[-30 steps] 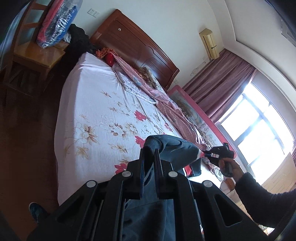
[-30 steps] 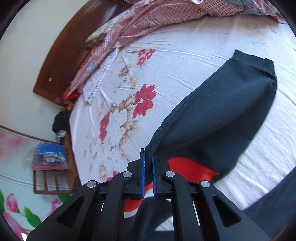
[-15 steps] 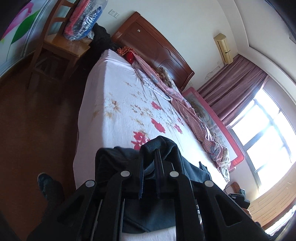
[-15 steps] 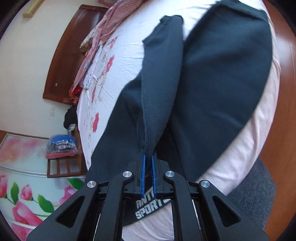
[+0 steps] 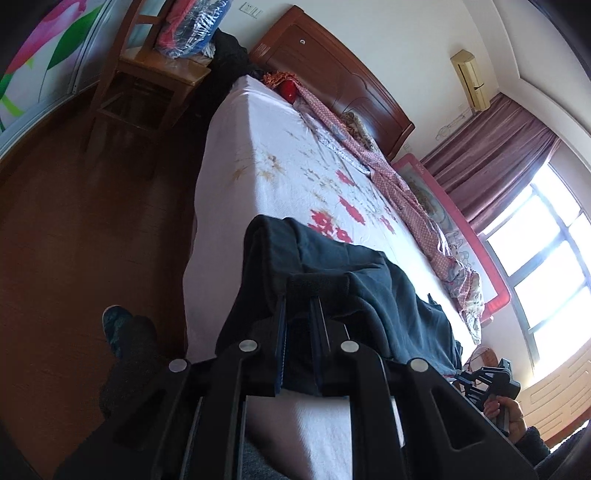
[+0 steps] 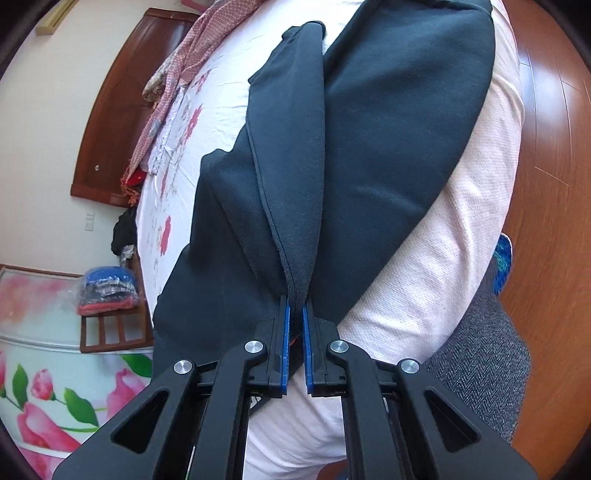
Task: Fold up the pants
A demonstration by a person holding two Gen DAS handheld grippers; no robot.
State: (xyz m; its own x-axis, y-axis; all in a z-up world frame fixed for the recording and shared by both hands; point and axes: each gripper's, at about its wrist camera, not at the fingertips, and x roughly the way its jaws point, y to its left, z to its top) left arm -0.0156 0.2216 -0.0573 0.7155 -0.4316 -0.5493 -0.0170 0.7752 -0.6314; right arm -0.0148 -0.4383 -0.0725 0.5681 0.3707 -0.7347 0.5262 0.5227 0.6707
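Dark navy pants (image 5: 343, 273) lie along the near edge of a bed with a white floral sheet (image 5: 280, 177). My left gripper (image 5: 298, 306) is shut on a ribbed cuff or hem of the pants at the bed's edge. My right gripper (image 6: 294, 314) is shut on a pinched fold of the same pants (image 6: 388, 140), which stretch away from it over the mattress edge. The right gripper also shows in the left wrist view (image 5: 487, 378), held in a hand at the lower right.
A wooden headboard (image 5: 332, 70) and a rumpled pink checked blanket (image 5: 399, 184) lie along the bed's far side. A wooden chair with bagged clothes (image 5: 184, 33) stands by the headboard. Brown wooden floor (image 5: 74, 221) and my foot (image 5: 122, 328) are beside the bed. A window (image 5: 546, 251) is at the right.
Both grippers have pulled the pants back toward the near edge of the bed. The pants now lie stretched along that edge, and the red lining and white lettering no longer show.
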